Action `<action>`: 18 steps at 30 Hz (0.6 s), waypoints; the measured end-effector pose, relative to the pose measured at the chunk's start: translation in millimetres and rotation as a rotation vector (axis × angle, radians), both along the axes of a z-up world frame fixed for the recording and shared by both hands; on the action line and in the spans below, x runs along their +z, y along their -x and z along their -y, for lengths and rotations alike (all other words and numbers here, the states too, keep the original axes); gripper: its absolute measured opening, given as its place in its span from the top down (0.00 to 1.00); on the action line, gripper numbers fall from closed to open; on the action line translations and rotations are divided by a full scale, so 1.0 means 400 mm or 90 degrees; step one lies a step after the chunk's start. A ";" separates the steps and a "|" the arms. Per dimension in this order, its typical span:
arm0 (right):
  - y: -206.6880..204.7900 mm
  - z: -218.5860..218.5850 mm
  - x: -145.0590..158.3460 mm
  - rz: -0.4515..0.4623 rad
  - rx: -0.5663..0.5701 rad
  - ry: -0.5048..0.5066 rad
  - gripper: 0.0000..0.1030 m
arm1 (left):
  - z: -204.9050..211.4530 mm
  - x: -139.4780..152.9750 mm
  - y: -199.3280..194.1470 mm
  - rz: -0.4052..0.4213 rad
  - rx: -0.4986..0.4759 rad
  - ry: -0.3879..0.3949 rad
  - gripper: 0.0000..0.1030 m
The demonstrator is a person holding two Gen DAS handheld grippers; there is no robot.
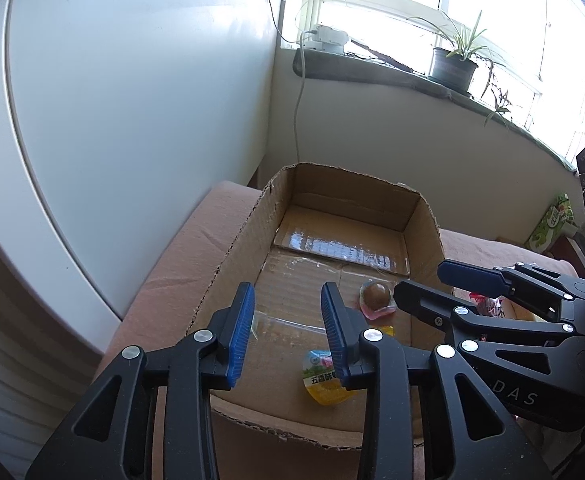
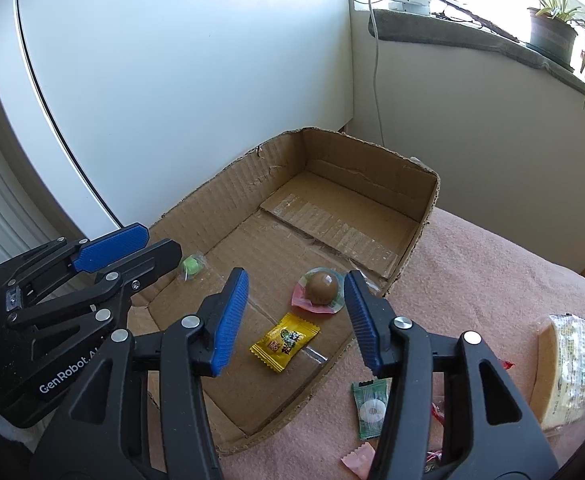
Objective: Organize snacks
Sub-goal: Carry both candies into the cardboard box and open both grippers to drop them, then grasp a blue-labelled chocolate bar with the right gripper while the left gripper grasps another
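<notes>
Both grippers angled down over the cardboard box (image 2: 420, 216).
Left gripper (image 1: 288, 336) and right gripper (image 2: 296, 320) hang with jaws apart, empty, above the yellow candy (image 2: 284, 342) and brown jelly cup (image 2: 322, 288).

Strong daylight comes from the window (image 1: 444, 8) at 1 o'clock in the left wrist view, and there the glass is overexposed to pure white, so nothing outside can be seen. In the right wrist view the same glare sits at 2 o'clock. The tape (image 1: 332, 250) on the floor of the box (image 1: 248, 236) shines with a bright reflection. The white wall (image 2: 172, 60) is evenly lit. The box floor is clear and sharp in both views. Straight lines bend strongly toward the edges because of the fisheye lens, and the corners are black. The picture is a little soft near the rim.
</notes>
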State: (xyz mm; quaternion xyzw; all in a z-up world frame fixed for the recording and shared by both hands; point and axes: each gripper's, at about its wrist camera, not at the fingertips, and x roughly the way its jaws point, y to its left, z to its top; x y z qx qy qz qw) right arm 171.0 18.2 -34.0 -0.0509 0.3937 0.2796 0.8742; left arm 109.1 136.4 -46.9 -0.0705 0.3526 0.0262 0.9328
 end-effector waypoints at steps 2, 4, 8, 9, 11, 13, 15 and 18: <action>0.001 0.008 0.004 0.002 -0.006 0.001 0.48 | 0.003 0.005 0.006 0.004 -0.001 -0.002 0.63; 0.005 0.017 0.009 0.005 -0.009 0.000 0.42 | 0.007 0.012 0.014 0.010 -0.001 -0.005 0.57; 0.022 0.046 0.027 0.017 -0.023 -0.005 0.33 | 0.013 0.027 0.032 0.020 0.001 -0.005 0.55; 0.027 0.054 0.031 0.019 -0.025 -0.007 0.33 | 0.016 0.031 0.038 0.022 0.002 -0.008 0.55; 0.040 0.071 0.039 0.023 -0.031 -0.008 0.33 | 0.022 0.040 0.050 0.028 0.002 -0.010 0.55; 0.055 0.091 0.046 0.028 -0.036 -0.010 0.33 | 0.027 0.048 0.064 0.033 0.001 -0.010 0.55; 0.072 0.113 0.053 0.034 -0.041 -0.011 0.33 | 0.035 0.057 0.078 0.038 0.000 -0.009 0.55; 0.100 0.149 0.062 0.042 -0.050 -0.014 0.33 | 0.048 0.066 0.099 0.043 -0.004 -0.009 0.55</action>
